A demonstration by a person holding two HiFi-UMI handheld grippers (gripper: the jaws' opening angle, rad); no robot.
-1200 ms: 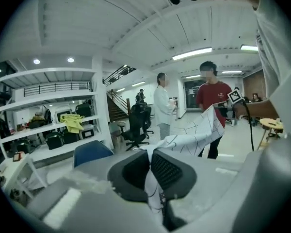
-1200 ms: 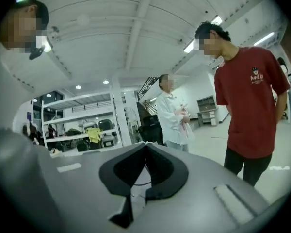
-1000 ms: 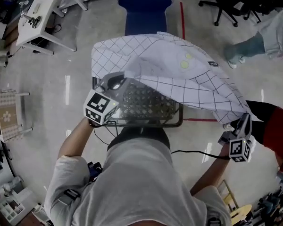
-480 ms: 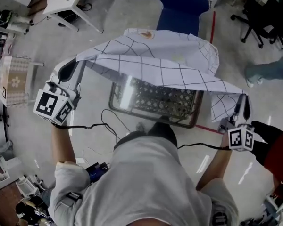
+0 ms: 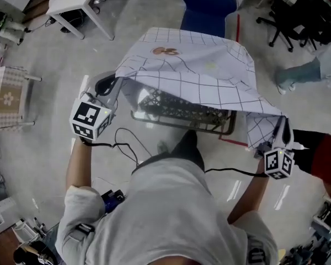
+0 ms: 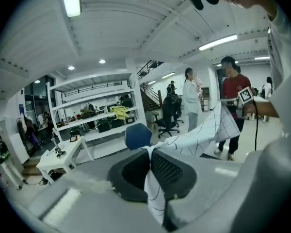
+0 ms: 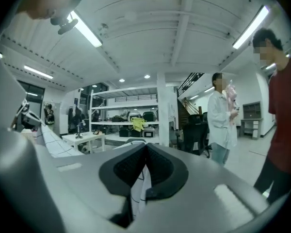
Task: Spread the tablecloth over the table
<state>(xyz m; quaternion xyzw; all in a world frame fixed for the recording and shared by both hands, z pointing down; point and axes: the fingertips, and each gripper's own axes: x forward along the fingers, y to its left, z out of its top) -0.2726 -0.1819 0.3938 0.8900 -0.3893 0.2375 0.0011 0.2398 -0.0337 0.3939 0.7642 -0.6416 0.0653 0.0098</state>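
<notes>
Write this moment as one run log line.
left claw: shut on tablecloth | right claw: same | tablecloth: held over table

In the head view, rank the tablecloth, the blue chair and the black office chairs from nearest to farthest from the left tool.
1. tablecloth: nearest, its left corner is clamped in the left tool.
2. blue chair: top centre, past the cloth's far edge.
3. black office chairs: farthest, in the top right corner.

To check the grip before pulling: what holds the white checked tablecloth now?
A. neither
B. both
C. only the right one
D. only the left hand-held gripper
B: the left hand-held gripper and the right hand-held gripper are each shut on the white checked tablecloth.
</notes>
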